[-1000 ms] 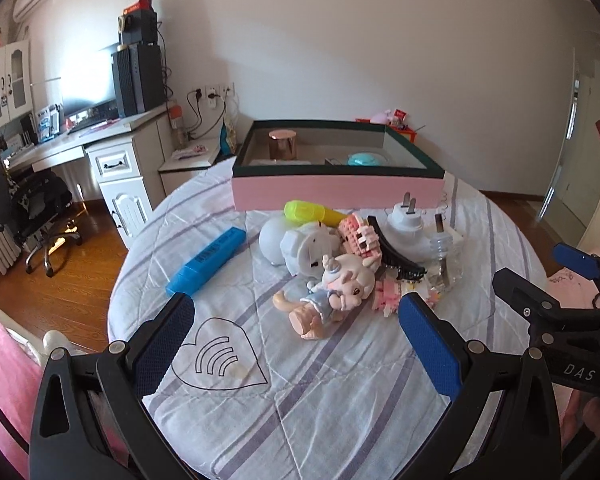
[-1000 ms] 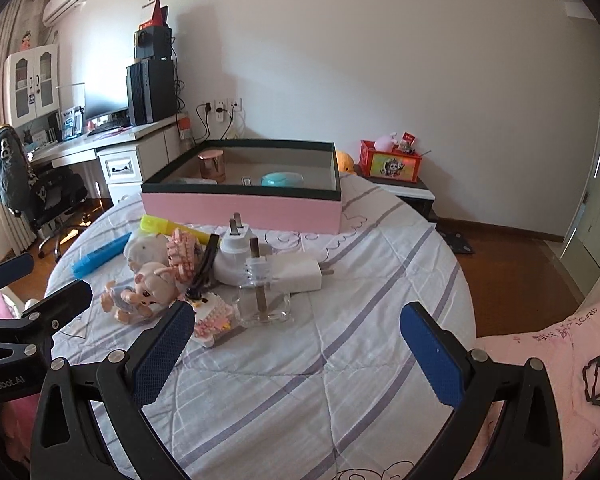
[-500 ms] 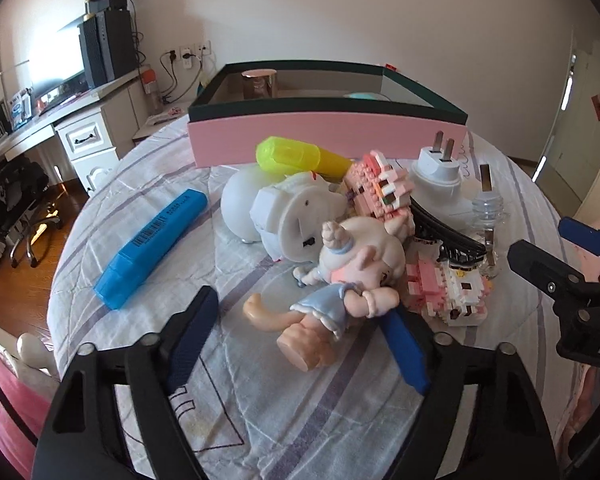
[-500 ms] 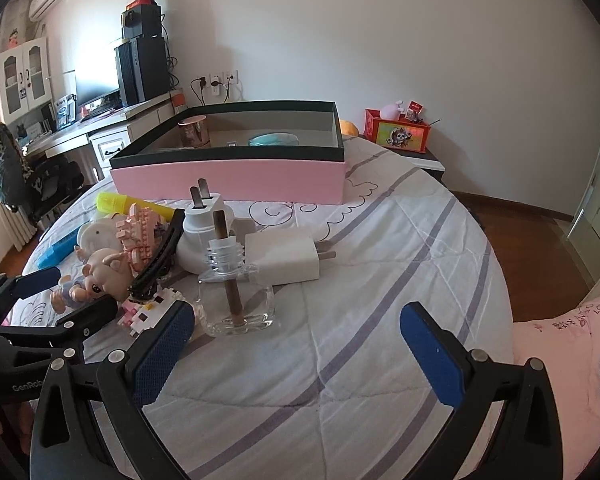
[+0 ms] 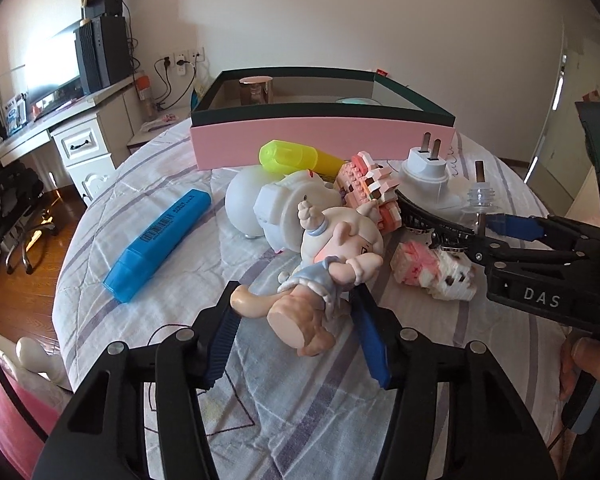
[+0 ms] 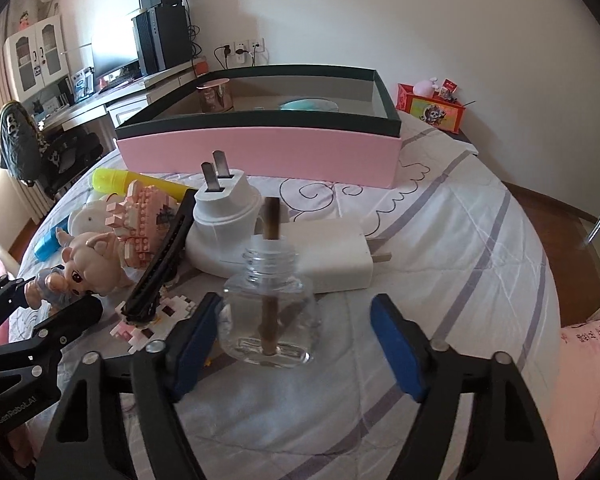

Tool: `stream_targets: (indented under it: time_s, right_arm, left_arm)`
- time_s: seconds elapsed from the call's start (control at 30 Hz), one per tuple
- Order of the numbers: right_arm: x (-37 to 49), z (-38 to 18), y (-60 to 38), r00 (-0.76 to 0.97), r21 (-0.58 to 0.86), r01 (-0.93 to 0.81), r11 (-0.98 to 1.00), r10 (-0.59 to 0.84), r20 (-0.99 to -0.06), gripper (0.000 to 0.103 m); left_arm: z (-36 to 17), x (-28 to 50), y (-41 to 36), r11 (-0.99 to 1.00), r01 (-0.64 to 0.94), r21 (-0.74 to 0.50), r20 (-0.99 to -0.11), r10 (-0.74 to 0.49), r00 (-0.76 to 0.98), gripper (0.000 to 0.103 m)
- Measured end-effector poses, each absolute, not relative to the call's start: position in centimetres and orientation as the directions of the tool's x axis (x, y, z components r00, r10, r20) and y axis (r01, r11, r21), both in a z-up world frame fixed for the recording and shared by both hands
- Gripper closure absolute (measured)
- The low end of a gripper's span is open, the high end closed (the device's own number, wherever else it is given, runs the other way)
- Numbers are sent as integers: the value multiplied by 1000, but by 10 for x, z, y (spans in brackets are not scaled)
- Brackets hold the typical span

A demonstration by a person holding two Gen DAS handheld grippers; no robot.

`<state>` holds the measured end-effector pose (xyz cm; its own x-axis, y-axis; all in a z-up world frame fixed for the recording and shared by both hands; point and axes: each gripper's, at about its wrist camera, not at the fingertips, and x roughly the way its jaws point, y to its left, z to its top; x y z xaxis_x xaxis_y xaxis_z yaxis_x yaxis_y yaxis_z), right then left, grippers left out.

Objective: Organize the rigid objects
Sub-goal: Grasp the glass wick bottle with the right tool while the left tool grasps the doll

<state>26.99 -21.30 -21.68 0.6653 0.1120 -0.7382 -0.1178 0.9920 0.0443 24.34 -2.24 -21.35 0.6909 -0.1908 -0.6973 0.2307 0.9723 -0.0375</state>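
My left gripper is closing around the pig doll lying on the striped quilt — its 2 pads not yet pressing it. My right gripper is closing too, the clear wick bottle upright between its pads, the right pad still clear of it. The pink box sits behind the pile.

Plain white walls rise beyond the jaws. To their left a white desk with drawers carries a bright monitor and tall black speakers; a black swivel chair stands on brown wooden floor. Right, a pale door.
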Motion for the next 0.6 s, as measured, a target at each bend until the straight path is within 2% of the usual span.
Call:
stream_targets:
  time_s: [0.03,0.07,0.6]
  right_arm:
    - [271,-219,-212,658,43,-124,991,115,-744,41]
    - [271,-220,-211,652,47,-134,990,124,-748,52]
    - [235,-192,-205,731,87,-181,980,193,-654,53]
  left_arm:
    - [-213,243,-22,970,239,-52,-697,-206,687,63]
    - [-212,242,-21,968,240,-67,-698,-217,682,71]
    - [-198,222,-19,959,263,-104,-665,-264,699,74]
